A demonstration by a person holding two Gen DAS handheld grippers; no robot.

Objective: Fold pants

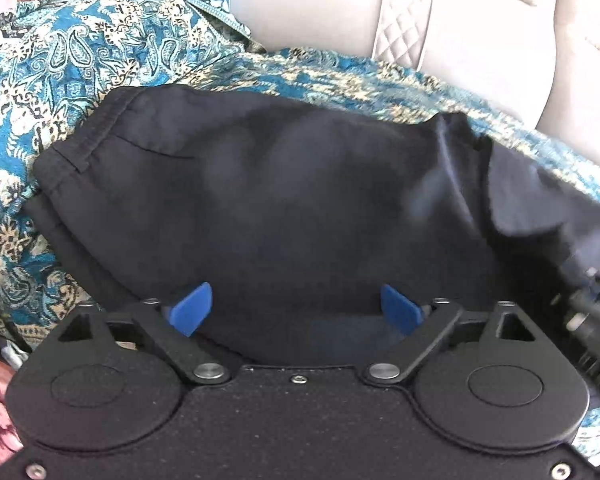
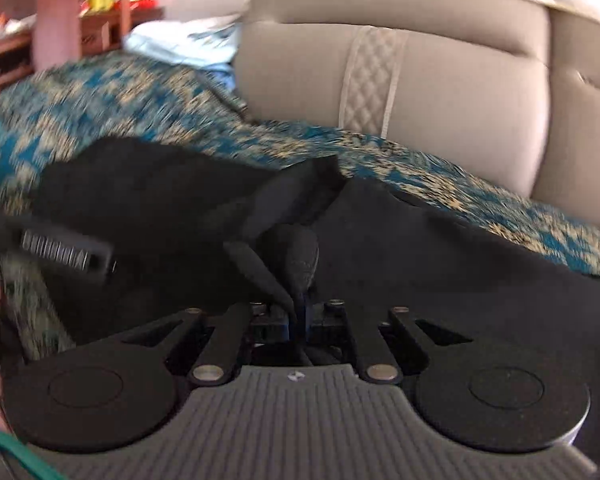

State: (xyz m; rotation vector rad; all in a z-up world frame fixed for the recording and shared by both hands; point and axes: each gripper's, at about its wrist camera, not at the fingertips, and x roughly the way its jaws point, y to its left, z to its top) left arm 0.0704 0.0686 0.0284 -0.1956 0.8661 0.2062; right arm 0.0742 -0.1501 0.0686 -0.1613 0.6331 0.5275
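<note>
Dark navy pants (image 1: 260, 184) lie folded on a teal paisley cloth, waistband (image 1: 88, 136) at the left. My left gripper (image 1: 298, 308) is open, its blue pads (image 1: 192, 306) spread wide over the near edge of the pants, holding nothing. In the right wrist view the pants (image 2: 420, 248) spread across the cloth, and my right gripper (image 2: 298, 312) is shut on a bunched fold of the pants fabric (image 2: 292, 252), lifted a little. The right gripper also shows at the right edge of the left wrist view (image 1: 596, 304). The right view is motion-blurred.
The teal paisley cloth (image 1: 60, 64) covers a sofa seat. A beige sofa backrest (image 2: 440, 76) rises behind. A pile of light blue and white laundry (image 2: 188, 40) lies at the far left, with a wooden shelf (image 2: 100, 28) beyond.
</note>
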